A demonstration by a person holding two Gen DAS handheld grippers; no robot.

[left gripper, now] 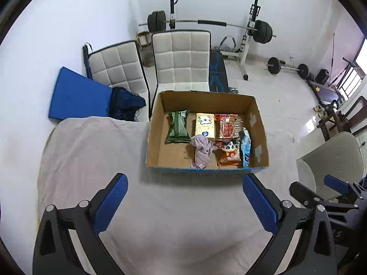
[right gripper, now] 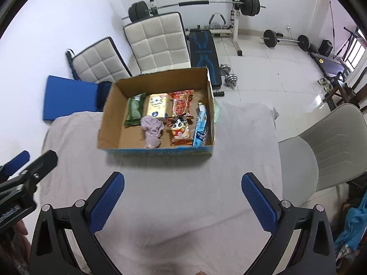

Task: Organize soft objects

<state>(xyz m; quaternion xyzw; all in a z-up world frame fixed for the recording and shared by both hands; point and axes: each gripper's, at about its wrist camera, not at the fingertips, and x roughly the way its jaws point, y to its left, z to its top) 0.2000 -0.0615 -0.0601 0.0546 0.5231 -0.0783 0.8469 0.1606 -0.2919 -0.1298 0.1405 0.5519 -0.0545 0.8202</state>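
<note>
Left claw point(left gripper: 184, 202) spread wide, empty, above grey cloth point(left gripper: 96, 151), short of box point(left gripper: 206, 170). Right claw point(right gripper: 182, 200) likewise spread, empty. Pink rag point(left gripper: 201, 151) crumpled inside box, near front wall, between green packet point(left gripper: 178, 126) and panda packet point(left gripper: 230, 152). Yellow packet point(left gripper: 205, 125) just behind rag.

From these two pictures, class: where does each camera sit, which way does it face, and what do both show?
Left wrist: on the left tongs, facing the cardboard box; own open blue fingers show, right tongs at the edge.
Right wrist: on the right tongs, facing the box from further right; left tongs at the edge.
Shared: box, pink cloth, barbell rack.
</note>
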